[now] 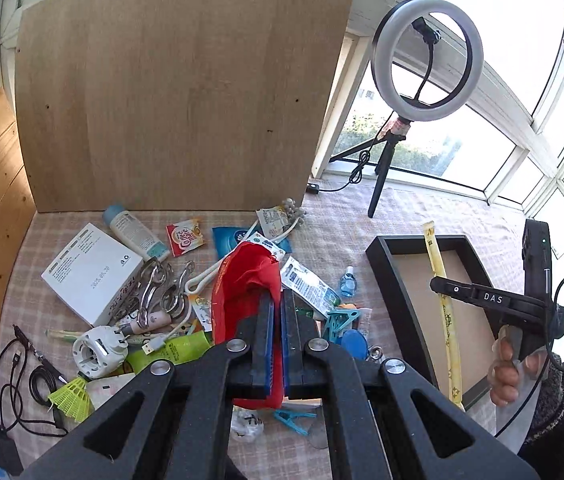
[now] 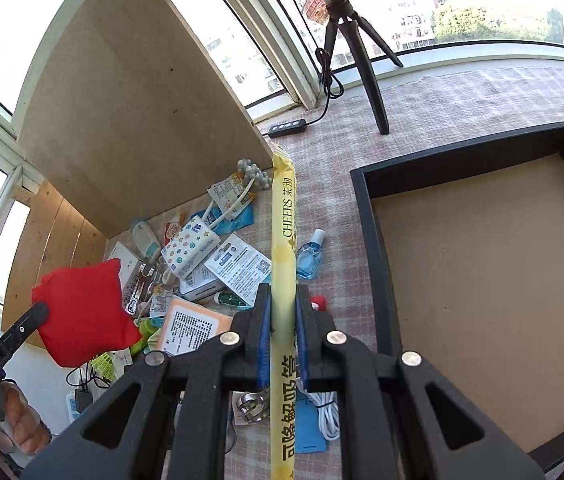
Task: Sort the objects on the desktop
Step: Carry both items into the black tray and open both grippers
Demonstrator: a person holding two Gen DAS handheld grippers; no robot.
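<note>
My left gripper [image 1: 277, 300] is shut on a red cloth pouch [image 1: 244, 276] and holds it above the clutter; the pouch also shows in the right wrist view [image 2: 82, 312]. My right gripper [image 2: 283, 294] is shut on a long yellow wrapped straw pack [image 2: 283, 216], held lengthwise between the fingers above the table. In the left wrist view the straw pack [image 1: 444, 304] hangs over the black tray [image 1: 398, 300]. The tray [image 2: 366, 216] has a bare brown floor and lies right of the pile.
A pile of small items covers the checked cloth: white box [image 1: 90, 272], lotion bottle [image 1: 132, 232], carabiners [image 1: 154, 292], blue dropper bottle [image 2: 310, 256], white plug [image 1: 98, 350], cables [image 1: 22, 380]. A wood board [image 1: 178, 92] stands behind. A ring-light tripod [image 1: 386, 160] stands at the back.
</note>
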